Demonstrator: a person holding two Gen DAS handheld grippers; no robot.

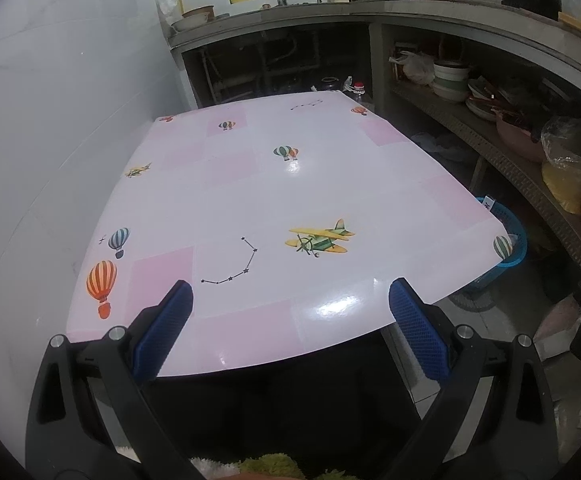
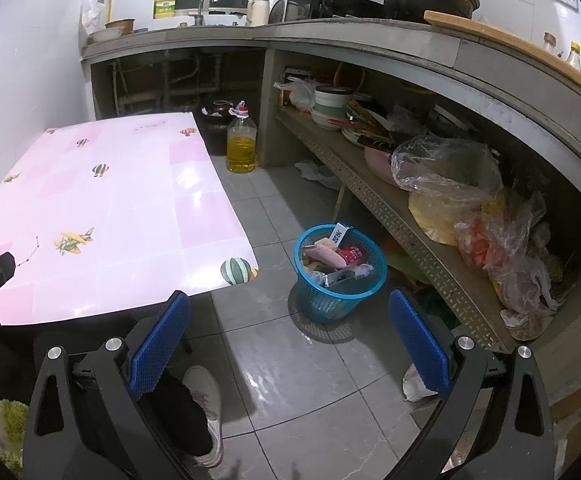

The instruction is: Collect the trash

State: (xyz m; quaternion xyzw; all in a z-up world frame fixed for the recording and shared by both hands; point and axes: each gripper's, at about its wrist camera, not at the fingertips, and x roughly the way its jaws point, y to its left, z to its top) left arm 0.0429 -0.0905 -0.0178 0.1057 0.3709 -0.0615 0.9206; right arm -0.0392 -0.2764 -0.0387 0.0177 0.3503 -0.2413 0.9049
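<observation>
The left claw (image 1: 290,292), blue mesh-textured pads spread wide and empty, hovers over the near edge of the glossy pink-checked table (image 1: 250,184) printed with balloons and planes. The right claw (image 2: 289,304), equally wide and empty, hangs above grey floor tiles (image 2: 310,380); just ahead stands the round blue plastic lattice basket (image 2: 322,300), holding cartons and wrappers (image 2: 336,258).

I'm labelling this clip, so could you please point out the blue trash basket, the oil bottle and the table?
blue trash basket (image 2: 332,304), right wrist view, front mesh wall.
oil bottle (image 2: 241,152), right wrist view, oil-filled body.
table (image 1: 250,184), left wrist view, bare top.
</observation>
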